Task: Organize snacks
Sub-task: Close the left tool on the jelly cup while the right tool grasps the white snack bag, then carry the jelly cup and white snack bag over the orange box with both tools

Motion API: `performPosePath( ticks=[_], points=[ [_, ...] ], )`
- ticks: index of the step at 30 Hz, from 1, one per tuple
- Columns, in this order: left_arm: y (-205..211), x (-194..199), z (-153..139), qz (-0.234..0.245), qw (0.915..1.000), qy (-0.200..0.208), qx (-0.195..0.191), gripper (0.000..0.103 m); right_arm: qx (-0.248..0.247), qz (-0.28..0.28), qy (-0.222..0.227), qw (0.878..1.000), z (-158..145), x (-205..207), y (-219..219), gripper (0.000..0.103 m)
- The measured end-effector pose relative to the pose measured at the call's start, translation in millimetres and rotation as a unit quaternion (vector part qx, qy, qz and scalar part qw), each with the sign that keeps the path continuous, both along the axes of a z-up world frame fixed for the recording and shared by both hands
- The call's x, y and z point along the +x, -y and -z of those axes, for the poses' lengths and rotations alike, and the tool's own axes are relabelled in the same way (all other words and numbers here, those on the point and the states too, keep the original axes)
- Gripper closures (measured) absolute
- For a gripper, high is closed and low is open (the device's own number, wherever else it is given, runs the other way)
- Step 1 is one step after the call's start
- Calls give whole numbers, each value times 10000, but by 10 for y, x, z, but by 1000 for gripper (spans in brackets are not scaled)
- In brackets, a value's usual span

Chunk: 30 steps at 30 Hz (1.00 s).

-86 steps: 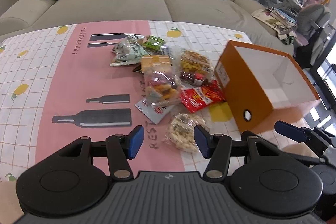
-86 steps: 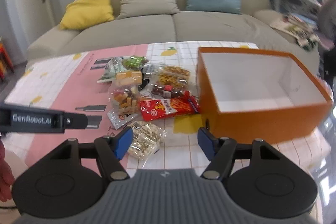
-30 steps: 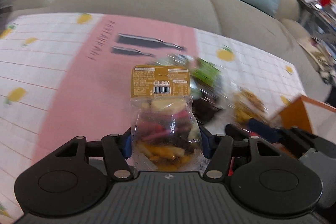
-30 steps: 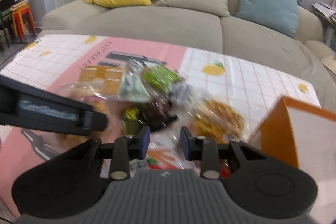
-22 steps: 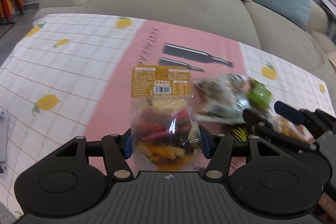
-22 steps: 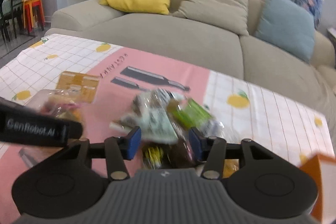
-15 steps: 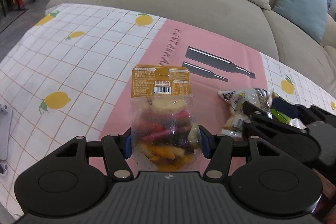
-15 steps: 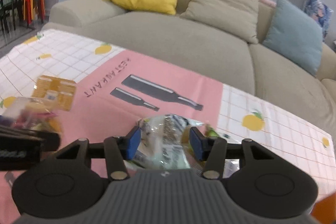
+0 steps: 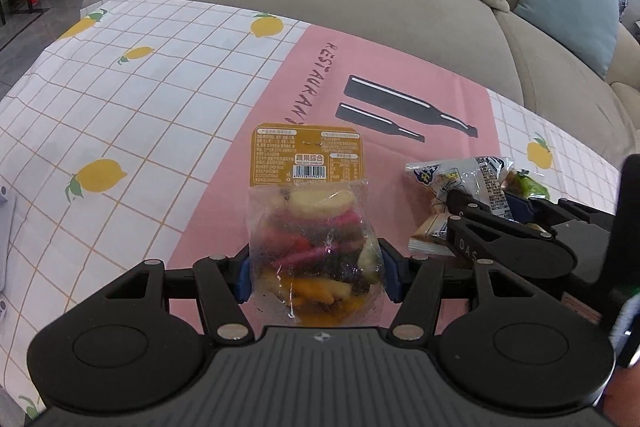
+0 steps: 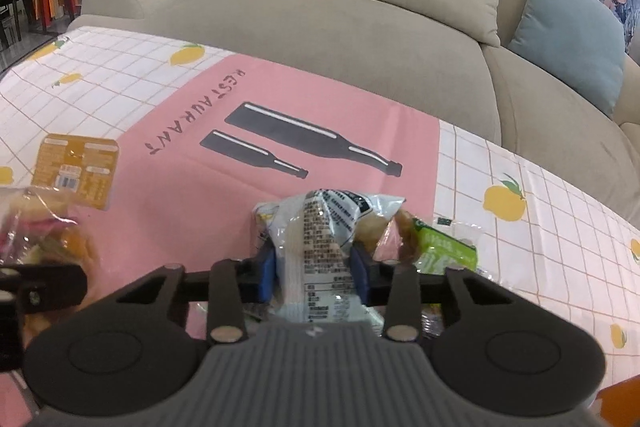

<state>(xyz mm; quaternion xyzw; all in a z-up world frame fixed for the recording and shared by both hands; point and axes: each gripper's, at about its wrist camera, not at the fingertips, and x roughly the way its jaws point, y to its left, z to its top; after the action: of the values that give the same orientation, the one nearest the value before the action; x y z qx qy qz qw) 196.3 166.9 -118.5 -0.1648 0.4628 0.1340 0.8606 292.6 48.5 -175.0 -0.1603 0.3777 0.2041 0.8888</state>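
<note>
While both grippers have a packet between their fingers, nothing in these views shows a snack put away yet, so by my reading the sorting is at an early stage. The left gripper [image 9: 316, 277] is clamped on a clear bag [image 9: 314, 247] of mixed dried fruit, its fingers set fairly wide around the bag's belly. The right gripper [image 10: 313, 275] has its fingers narrow on a silvery packet [image 10: 322, 243] and its jaws are closing; the blue pads sit against the wrapper's pinched sides.

Taking the printed bottles [image 9: 400, 111] on the pink cloth as the landmark: the fruit bag hangs nearer the camera than the bottles and a little to their left, and the silvery packet lies nearer than the bottles too, towards their cap end. Just beside that packet on its right sits a green packet [image 10: 444, 247], with a brownish wrapped snack [image 10: 400, 227] touching between them. Whether the fruit bag rests on the tabletop [image 9: 140, 99] or is lifted clear I cannot tell.

The fruit bag is soft, transparent film with an orange card header [image 9: 308, 157] carrying a barcode; pale, pink, dark and orange pieces show through. It bulges between the fingers, so it should give under pressure. The silvery packet is crinkled foil printed with small text, gathered to a peak at its far end.

Left to do, as I judge it: carry both packets to wherever they belong, then the remaining ones.
</note>
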Motion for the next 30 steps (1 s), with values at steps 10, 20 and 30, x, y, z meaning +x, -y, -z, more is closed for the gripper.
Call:
performPosePath(
  ticks=[10,20,30],
  points=[
    [164,-251,-254,117,9999,72,-86,36,725,-72,-126,9973,-495,-325,408,70],
    [650,-568,-498,734,9970,131,-203,36,955,203,16,9952,-903,-1052,1124,70],
    [1192,-871,-837,1370,9896,385,-190,36,1231,818,70,9890,-1111,-1567,1863,69]
  ],
)
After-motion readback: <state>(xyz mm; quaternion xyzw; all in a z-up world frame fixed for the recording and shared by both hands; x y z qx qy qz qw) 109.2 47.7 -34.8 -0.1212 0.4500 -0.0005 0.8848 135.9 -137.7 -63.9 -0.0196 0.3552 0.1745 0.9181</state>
